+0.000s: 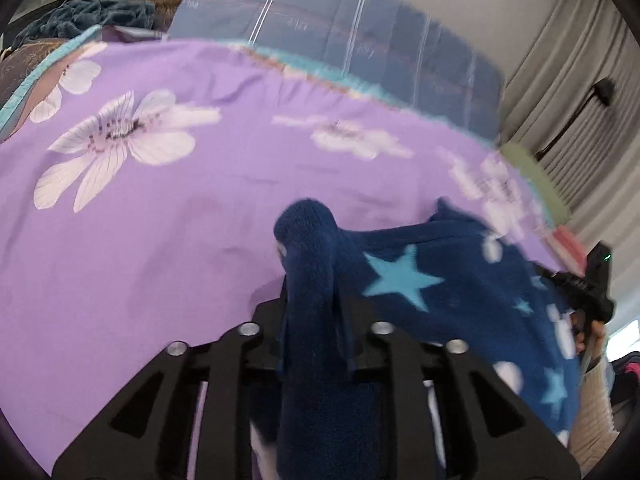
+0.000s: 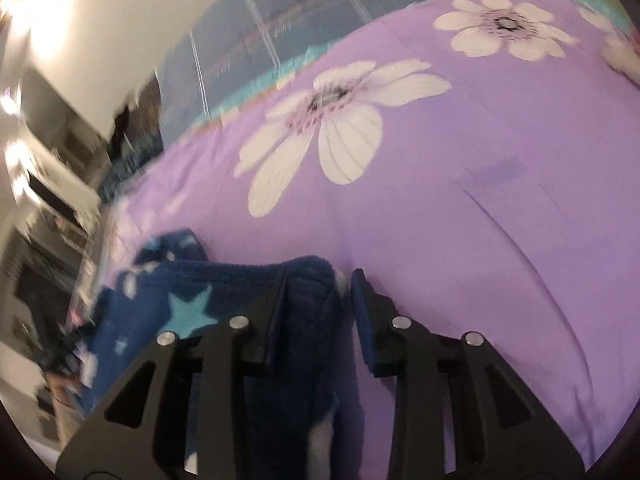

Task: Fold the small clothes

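Note:
A small dark blue fleece garment with light blue stars and white dots is stretched above the purple flowered bedsheet. My left gripper is shut on one bunched edge of it; the fabric bulges over the fingers. The other gripper shows at the garment's far right end. In the right wrist view the garment hangs to the left. My right gripper has its jaws apart, with a fold of the fleece lying against the left finger; the right finger stands clear of it.
The bed carries a blue plaid quilt along its far side and a dark blue blanket at the far left. Grey curtains hang at the right. Shelves and furniture stand left of the bed.

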Motion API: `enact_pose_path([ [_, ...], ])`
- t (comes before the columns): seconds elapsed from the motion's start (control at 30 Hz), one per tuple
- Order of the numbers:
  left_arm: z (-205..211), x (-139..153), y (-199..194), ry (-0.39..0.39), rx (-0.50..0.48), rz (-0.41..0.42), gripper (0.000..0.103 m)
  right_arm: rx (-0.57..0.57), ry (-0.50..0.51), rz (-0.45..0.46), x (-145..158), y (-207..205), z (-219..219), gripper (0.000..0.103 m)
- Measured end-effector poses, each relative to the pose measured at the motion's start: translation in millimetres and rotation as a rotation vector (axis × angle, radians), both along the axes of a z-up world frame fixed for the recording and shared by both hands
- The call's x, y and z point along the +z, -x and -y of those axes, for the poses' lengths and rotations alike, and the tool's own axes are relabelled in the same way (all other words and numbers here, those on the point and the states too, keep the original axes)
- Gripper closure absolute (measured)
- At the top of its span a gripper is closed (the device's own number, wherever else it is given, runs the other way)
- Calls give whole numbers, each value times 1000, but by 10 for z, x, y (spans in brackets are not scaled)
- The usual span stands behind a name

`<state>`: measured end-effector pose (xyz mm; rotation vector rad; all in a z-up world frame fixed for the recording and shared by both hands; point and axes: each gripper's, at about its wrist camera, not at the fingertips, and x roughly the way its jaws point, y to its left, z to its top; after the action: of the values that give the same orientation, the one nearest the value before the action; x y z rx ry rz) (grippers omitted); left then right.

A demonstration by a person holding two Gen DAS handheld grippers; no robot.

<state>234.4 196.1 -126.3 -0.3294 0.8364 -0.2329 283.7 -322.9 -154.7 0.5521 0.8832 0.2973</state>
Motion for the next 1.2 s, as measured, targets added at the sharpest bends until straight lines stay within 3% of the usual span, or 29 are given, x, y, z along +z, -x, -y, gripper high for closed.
enact_pose_path([
  [0.03,-48,112,141,21,10,39,54,-19,-1,18,71,115,78,59],
  [0.23,-116,456,985,2,-13,122,48,2,-9,103,354,956,340,59],
  [0.47,-80,38,1955,68,-60,-23,47,38,10,71,142,1885,236,55],
  [0.6,-32,-213,2132,85,-76,-91,47,56,-22,39,46,2076,143,53],
  [0.7,-26,-321,2184,135,-67,-79,47,72,-31,45,52,2210,65,49],
  [0.73,-19,-341,2186,134,-62,-69,48,81,-36,45,54,2264,33,48],
  [0.87,-6,-305,2190,129,-15,-40,83,107,-67,31,4,2355,-50,44],
  [0.9,21,-222,2223,118,-9,-16,84,105,-66,27,-14,2364,-77,43],
  [1.03,256,484,2448,-55,-40,182,93,50,3,23,-38,2349,-111,64],
  [1.07,302,619,2506,-103,-65,214,102,44,-20,17,-57,2340,-82,65],
  [1.13,331,694,2556,-186,-75,240,103,42,-39,14,-88,2342,-58,66],
  [1.2,238,527,2548,-234,-46,183,103,39,-38,19,-105,2354,-53,67],
])
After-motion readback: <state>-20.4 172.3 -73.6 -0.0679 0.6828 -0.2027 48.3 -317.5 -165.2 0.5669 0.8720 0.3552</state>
